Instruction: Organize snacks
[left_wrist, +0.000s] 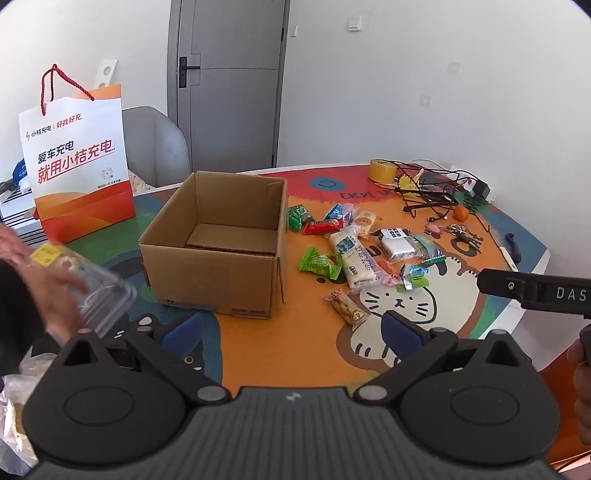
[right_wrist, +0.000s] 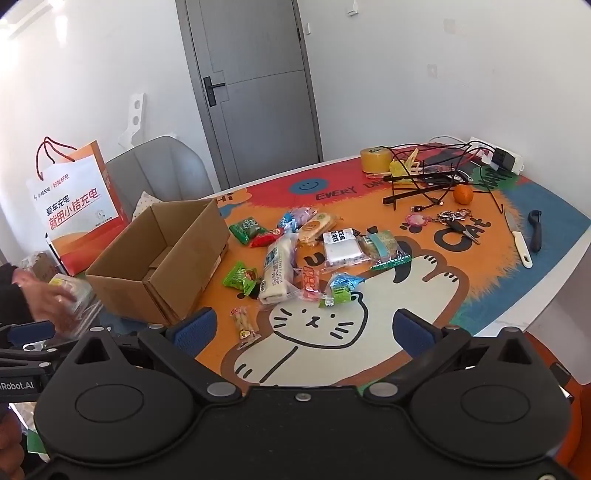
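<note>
An open cardboard box (left_wrist: 218, 240) (right_wrist: 162, 258) stands empty on the colourful cat-print table mat (left_wrist: 295, 350) (right_wrist: 424, 295). Right of it lie several wrapped snacks: a long white packet (left_wrist: 352, 258) (right_wrist: 277, 269), green packets (left_wrist: 319, 262) (right_wrist: 240, 277), a red one (left_wrist: 321, 226) and a small peanut bar (left_wrist: 347, 308) (right_wrist: 245, 323). My left gripper (left_wrist: 291, 332) hangs open above the mat in front of the box. My right gripper (right_wrist: 304, 328) is open too, nothing between its blue pads. At the left a person's hand holds a clear plastic container (left_wrist: 92, 291) (right_wrist: 74, 299).
An orange-and-white paper bag (left_wrist: 79, 162) (right_wrist: 79, 206) stands behind the box, a grey chair (left_wrist: 155, 147) beyond it. At the far right of the table lie a tape roll (right_wrist: 376, 158), tangled cables (right_wrist: 436, 177), a tangerine (right_wrist: 463, 194), keys (right_wrist: 452, 219) and a knife (right_wrist: 519, 240).
</note>
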